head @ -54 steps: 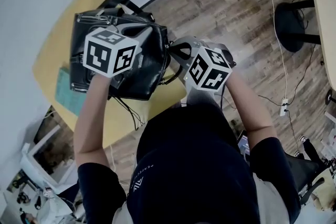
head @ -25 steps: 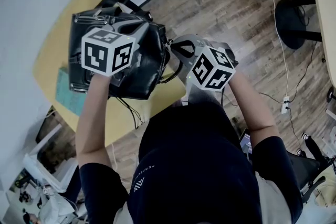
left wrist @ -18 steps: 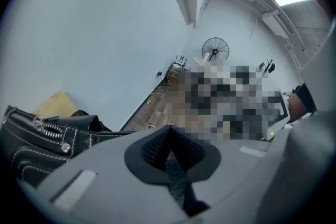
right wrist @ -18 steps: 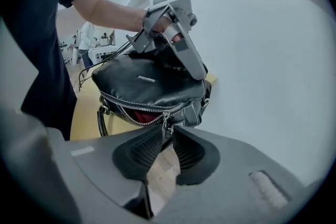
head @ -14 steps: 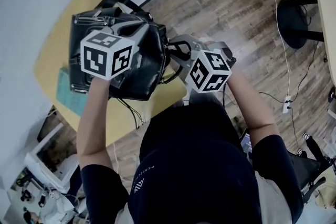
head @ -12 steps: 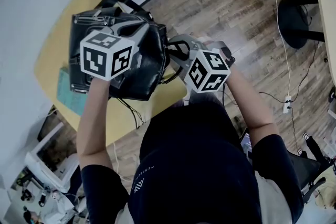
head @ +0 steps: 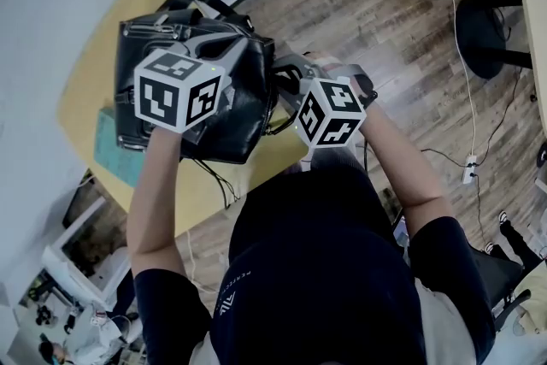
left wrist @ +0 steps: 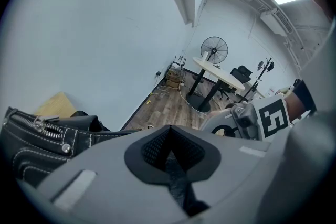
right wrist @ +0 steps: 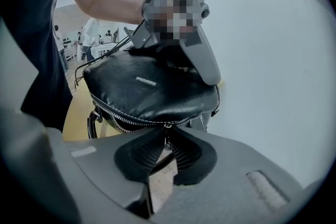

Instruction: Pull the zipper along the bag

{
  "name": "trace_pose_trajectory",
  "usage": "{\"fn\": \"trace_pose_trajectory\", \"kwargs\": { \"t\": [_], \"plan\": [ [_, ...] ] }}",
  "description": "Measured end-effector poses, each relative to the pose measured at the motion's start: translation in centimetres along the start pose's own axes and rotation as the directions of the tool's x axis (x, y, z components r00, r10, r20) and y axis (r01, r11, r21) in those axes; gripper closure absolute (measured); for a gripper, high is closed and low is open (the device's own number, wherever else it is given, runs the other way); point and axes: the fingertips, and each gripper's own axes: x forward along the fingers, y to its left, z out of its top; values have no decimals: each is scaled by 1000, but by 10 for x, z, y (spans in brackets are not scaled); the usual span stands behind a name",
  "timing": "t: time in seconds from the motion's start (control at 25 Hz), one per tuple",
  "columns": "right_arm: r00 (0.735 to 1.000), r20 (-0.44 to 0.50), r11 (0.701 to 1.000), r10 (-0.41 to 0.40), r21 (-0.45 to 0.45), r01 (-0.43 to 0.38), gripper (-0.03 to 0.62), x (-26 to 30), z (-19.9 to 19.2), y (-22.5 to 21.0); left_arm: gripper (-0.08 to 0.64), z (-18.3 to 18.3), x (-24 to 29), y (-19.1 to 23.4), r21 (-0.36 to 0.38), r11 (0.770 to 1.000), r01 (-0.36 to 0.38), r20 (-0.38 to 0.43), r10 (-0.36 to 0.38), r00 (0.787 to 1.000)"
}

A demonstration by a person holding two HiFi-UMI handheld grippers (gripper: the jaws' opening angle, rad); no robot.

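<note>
Fingers [right wrist: 144,153] of the right gripper [right wrist: 166,140] stand narrowly apart, having just been closing, with the small metal zipper pull [right wrist: 167,135] hanging between them. It sits at the near end of a glossy black leather bag [right wrist: 152,86] with white stitching, on a yellow table [head: 94,64]. The left gripper [left wrist: 169,150] is clamped on the bag's black material. Both grippers angle downward.

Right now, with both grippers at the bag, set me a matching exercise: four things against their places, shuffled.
1 black leather bag
2 small metal zipper pull
3 flat teal pad
4 white power strip

A on the wooden floor
B clamped by the left gripper
C between the jaws of the right gripper
D on the yellow table beside the bag

Pairs: 1-B, 2-C, 3-D, 4-A. The right gripper's jaws have just been closing.
</note>
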Motion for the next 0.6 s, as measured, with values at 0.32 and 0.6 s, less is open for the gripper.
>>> {"fn": "trace_pose_trajectory", "kwargs": {
  "t": [0.32,0.6],
  "plan": [
    [996,-75,999,-47,17,48,565,-12,0,-3,540,3,-3,-1,-10,1000,14,27,-14,1000],
    [996,-75,923,-52,377,77,571,-17,2,-4,540,6,-6,-5,70,997,-19,20,18,1000]
  ]
}}
